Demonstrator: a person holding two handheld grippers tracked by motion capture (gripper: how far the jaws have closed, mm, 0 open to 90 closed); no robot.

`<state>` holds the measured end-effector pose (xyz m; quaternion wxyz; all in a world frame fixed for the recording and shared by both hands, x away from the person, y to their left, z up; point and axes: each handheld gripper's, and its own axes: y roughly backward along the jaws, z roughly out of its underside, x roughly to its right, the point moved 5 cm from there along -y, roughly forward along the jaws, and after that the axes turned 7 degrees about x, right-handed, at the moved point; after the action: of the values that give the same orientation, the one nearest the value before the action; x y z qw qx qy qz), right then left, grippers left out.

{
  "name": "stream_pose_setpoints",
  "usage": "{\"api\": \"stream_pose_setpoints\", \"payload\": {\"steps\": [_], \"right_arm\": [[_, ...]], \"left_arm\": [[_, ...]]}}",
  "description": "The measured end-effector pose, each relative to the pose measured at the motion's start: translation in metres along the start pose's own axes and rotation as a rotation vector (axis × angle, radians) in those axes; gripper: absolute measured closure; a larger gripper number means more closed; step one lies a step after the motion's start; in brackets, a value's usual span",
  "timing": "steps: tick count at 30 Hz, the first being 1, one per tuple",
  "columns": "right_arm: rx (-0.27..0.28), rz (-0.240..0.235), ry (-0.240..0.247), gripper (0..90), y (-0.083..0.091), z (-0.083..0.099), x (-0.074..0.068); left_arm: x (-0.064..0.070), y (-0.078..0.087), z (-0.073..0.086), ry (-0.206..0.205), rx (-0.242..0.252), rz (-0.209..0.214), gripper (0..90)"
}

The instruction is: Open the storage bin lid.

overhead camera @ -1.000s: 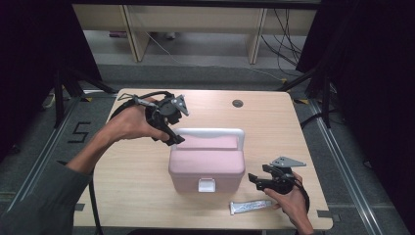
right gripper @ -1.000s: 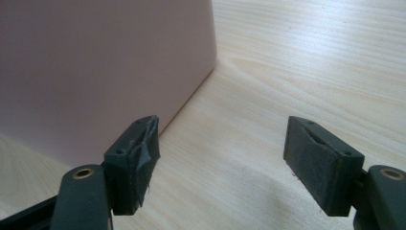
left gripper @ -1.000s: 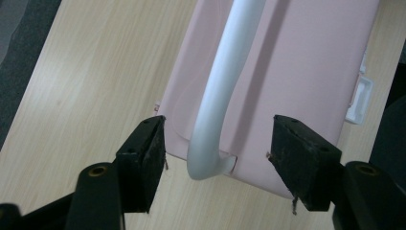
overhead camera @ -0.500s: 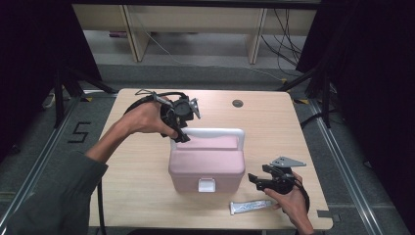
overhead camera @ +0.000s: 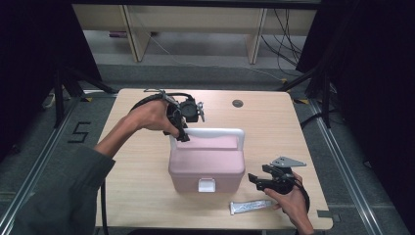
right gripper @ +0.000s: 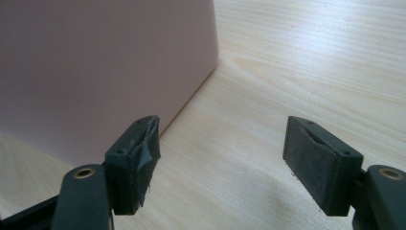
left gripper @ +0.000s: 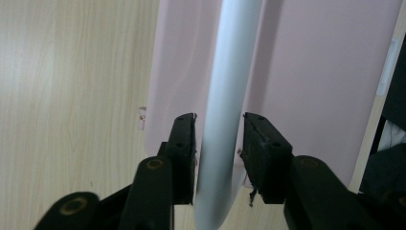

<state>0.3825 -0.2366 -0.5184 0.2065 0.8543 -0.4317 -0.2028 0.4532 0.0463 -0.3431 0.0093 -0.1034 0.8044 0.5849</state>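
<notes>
A pink box point(overhead camera: 205, 161) with a white latch stands mid-table, its white handle point(overhead camera: 215, 131) raised over the lid. My left gripper point(overhead camera: 182, 132) sits at the handle's left end. In the left gripper view its jaws press on both sides of the white handle point(left gripper: 225, 96), above the pink lid point(left gripper: 311, 72), so my left gripper point(left gripper: 219, 143) is shut on it. My right gripper point(overhead camera: 254, 180) rests low on the table to the right of the box, open. In its own view the right gripper point(right gripper: 222, 153) holds nothing, with the box wall point(right gripper: 95, 62) to its left.
A silver tube point(overhead camera: 250, 207) lies near the front edge, just in front of the box and beside my right hand. A small dark round disc point(overhead camera: 238, 103) sits at the back of the wooden table point(overhead camera: 137, 196). Shelving and cables lie beyond the far edge.
My left gripper has moved right and down from the back left of the table onto the handle's left end. The right gripper, the box and the tube have stayed put.
</notes>
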Motion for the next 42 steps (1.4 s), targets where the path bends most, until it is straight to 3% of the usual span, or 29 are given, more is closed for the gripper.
{"api": "stream_pose_setpoints", "payload": {"steps": [6, 13, 23, 24, 25, 28, 36, 40, 41, 42], "right_arm": [[0.0, -0.001, 0.001, 29.9, 0.0, 0.0, 0.0], [0.003, -0.001, 0.003, 29.9, 0.0, 0.0, 0.0], [0.02, -0.018, 0.003, 31.6, 0.0, -0.001, -0.001], [0.024, -0.011, -0.032, 32.2, 0.001, -0.001, -0.004], [0.022, -0.005, 0.018, 32.9, 0.001, -0.002, 0.0], [0.03, -0.011, 0.027, 34.7, 0.002, -0.003, 0.0], [0.054, -0.018, 0.037, 47.0, 0.009, -0.008, -0.001], [0.111, -0.033, 0.032, 61.3, 0.017, -0.015, -0.004], [0.136, -0.038, 0.069, 65.5, 0.02, -0.02, -0.004], [0.165, -0.048, 0.056, 68.8, 0.022, -0.022, -0.007]], "left_arm": [[-0.002, 0.0, -0.001, -0.02, -0.015, 0.002, 74.1], [0.0, 0.002, -0.003, -0.04, -0.026, 0.018, 75.8], [-0.005, 0.015, -0.006, -0.056, -0.025, 0.004, 76.1], [-0.005, 0.016, -0.007, -0.054, -0.022, 0.006, 76.1], [-0.006, 0.017, -0.008, -0.054, -0.023, 0.006, 76.1], [-0.009, 0.018, -0.009, -0.062, -0.034, 0.008, 76.1], [-0.015, 0.021, -0.011, -0.056, -0.036, 0.016, 75.8], [-0.016, 0.022, -0.011, -0.056, -0.035, 0.025, 75.9], [-0.016, 0.022, -0.01, -0.057, -0.036, 0.028, 75.9], [-0.016, 0.022, -0.01, -0.06, -0.037, 0.03, 76.0]]}}
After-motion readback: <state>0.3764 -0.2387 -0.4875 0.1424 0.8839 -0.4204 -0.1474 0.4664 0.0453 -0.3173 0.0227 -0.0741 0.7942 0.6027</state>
